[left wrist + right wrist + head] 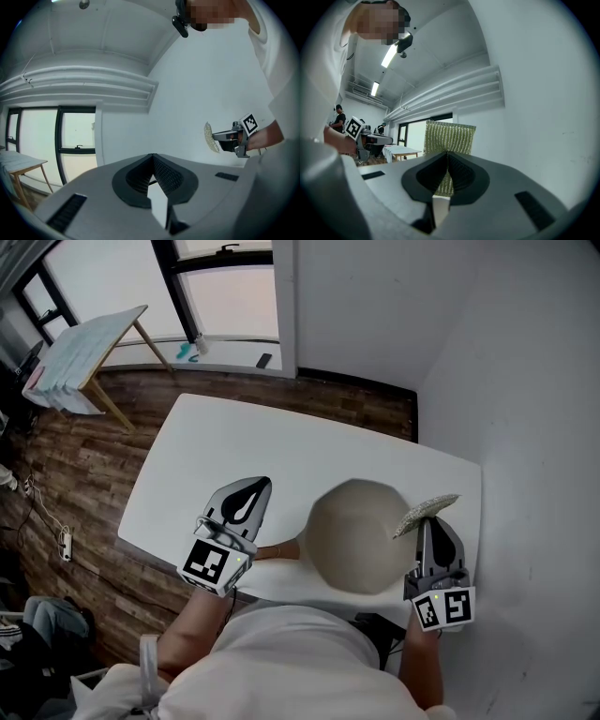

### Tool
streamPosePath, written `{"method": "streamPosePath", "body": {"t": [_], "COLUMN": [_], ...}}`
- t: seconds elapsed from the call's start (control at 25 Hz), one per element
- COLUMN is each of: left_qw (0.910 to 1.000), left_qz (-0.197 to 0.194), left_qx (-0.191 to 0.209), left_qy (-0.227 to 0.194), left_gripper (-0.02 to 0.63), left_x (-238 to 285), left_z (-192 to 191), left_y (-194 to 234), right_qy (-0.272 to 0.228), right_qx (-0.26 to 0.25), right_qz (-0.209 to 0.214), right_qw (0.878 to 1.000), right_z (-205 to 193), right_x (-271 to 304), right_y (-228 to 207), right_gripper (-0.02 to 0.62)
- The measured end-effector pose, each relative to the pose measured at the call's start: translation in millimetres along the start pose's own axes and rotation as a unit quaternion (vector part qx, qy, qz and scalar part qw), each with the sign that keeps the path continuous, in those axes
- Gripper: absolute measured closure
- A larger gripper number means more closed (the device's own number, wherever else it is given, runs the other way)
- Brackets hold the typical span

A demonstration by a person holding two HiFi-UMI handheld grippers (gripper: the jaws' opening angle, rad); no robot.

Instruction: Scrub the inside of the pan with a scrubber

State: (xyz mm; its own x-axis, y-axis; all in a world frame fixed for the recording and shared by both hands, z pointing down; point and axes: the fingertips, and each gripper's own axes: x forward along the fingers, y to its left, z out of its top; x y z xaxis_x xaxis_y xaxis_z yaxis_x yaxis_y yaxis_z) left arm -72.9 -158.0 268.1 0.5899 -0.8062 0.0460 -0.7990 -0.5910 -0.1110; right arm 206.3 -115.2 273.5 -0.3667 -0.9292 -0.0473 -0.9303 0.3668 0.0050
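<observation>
A pale beige round pan lies on the white table close to its near edge, with a thin handle pointing left. My left gripper hovers just left of the pan, level, its jaws shut with nothing between them. My right gripper is at the pan's right rim, shut on a yellow-green mesh scrubber. The scrubber stands upright out of the closed jaws of my right gripper. From the left gripper view the scrubber shows edge-on; the pan is hidden there.
A white wall runs along the table's right side. Beyond the table are wooden floor, a window, and a folding table with a cloth. A power strip lies on the floor at left.
</observation>
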Motion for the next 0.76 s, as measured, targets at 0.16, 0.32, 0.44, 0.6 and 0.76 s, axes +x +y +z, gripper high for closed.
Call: {"method": "streamPosePath", "body": {"t": [0.16, 0.32, 0.44, 0.6, 0.76], "left_qw": [1.0, 0.9999, 0.9999, 0.9998, 0.9998], "left_qz": [0.004, 0.004, 0.005, 0.007, 0.007], "left_qx": [-0.009, -0.009, -0.015, -0.017, -0.017], "left_qy": [0.003, 0.0, 0.001, 0.002, 0.0], "left_gripper": [0.594, 0.594, 0.594, 0.594, 0.595], "left_x": [1.6, 2.4, 2.2, 2.3, 4.8], "left_z": [-3.5, -3.2, -5.3, -7.7, -7.8], "left_y": [1.2, 2.2, 2.1, 1.2, 1.0], "right_qy": [0.0, -0.001, -0.002, -0.001, -0.005], "right_qx": [0.003, 0.002, 0.002, 0.002, 0.002], "right_qz": [-0.003, -0.003, -0.003, -0.003, -0.004], "right_qw": [1.0, 1.0, 1.0, 1.0, 1.0], "right_z": [0.0, 2.3, 3.6, 2.3, 3.4], "right_x": [0.3, 2.4, 2.5, 1.6, 3.3], "right_y": [-2.6, -1.7, -1.5, -2.0, -4.4], "right_gripper": [0.572, 0.572, 0.572, 0.572, 0.572]}}
